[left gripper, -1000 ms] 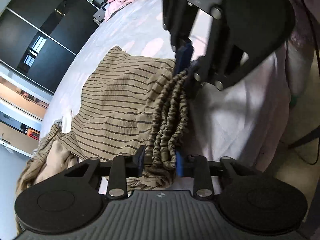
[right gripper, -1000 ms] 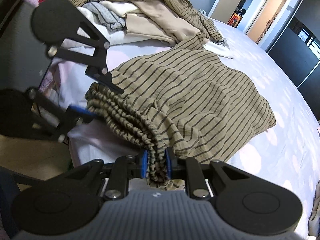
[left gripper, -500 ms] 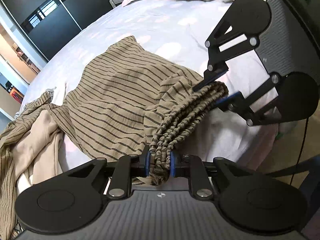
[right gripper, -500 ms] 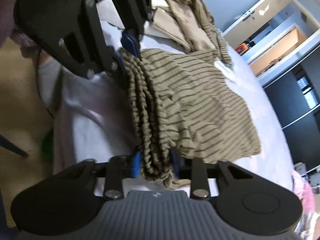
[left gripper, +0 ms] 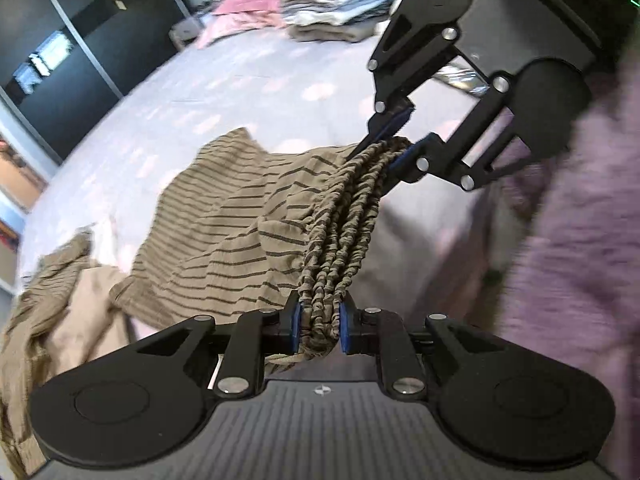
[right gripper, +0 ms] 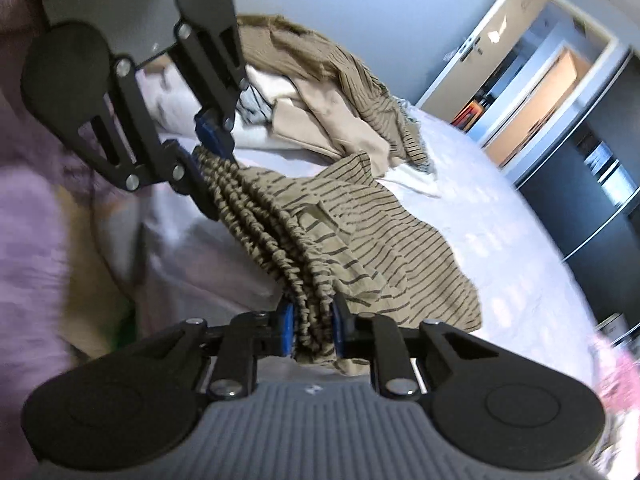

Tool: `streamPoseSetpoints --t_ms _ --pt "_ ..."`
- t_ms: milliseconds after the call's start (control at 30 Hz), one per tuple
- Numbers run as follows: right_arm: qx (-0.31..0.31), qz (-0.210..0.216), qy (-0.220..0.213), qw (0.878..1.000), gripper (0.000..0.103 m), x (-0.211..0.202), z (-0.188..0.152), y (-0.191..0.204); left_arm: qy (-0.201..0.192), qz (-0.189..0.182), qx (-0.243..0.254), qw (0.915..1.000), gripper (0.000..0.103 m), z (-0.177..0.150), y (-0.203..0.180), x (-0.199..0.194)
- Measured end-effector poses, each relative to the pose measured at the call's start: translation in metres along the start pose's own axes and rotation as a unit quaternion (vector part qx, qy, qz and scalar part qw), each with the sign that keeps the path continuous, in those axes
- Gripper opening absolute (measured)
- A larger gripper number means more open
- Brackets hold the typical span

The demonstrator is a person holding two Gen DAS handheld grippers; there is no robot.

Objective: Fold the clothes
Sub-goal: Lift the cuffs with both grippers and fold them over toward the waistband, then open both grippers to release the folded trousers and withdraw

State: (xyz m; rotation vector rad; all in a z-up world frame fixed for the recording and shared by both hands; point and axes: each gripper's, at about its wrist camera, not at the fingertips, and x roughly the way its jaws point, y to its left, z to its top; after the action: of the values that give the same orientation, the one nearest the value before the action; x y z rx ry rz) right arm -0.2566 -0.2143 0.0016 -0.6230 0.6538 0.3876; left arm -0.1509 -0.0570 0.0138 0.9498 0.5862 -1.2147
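Observation:
A tan garment with dark stripes hangs from its gathered elastic waistband, its lower part trailing on the pale bed. My left gripper is shut on one end of the waistband, and it also shows in the right wrist view as the left gripper. My right gripper is shut on the other end, and shows in the left wrist view as the right gripper. The waistband stretches between the two, lifted off the bed.
A heap of unfolded beige and striped clothes lies at one end of the bed. A stack of folded clothes sits by pink bedding. A purple sleeve is close by. Dark wardrobe doors stand beyond.
Both grippers have risen and swung round while keeping hold of the waistband. More of the striped garment has come up off the bed, and the folded stack has come into the left view.

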Motion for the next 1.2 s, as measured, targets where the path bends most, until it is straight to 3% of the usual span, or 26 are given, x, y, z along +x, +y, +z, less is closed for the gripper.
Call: streamPoseSetpoints --t_ms 167,267,567,767,867,1200 --pt "0.018 0.048 -0.003 0.999 0.02 -0.038 0.0 -0.003 0.001 -0.081 0.003 0.9967 0.015 0.007 -0.007 -0.024" --pt "0.031 0.063 -0.012 0.997 0.02 -0.051 0.001 -0.009 -0.002 -0.1 -0.017 0.9948 0.015 0.009 0.006 -0.026" --pt "0.065 0.047 -0.031 0.996 0.02 -0.033 0.016 -0.045 -0.031 -0.084 -0.094 0.9915 0.017 0.025 0.085 -0.008" --pt "0.094 0.031 -0.022 0.995 0.02 0.015 0.04 -0.094 -0.043 -0.041 -0.155 0.986 0.021 0.038 0.141 0.018" --pt "0.12 0.03 -0.015 0.992 0.02 0.047 0.051 -0.119 -0.025 -0.03 -0.192 0.9805 0.023 0.033 0.164 0.047" --pt "0.225 0.048 0.052 0.972 0.021 0.187 0.064 -0.173 0.035 0.009 -0.314 0.9489 0.028 0.017 0.242 0.142"
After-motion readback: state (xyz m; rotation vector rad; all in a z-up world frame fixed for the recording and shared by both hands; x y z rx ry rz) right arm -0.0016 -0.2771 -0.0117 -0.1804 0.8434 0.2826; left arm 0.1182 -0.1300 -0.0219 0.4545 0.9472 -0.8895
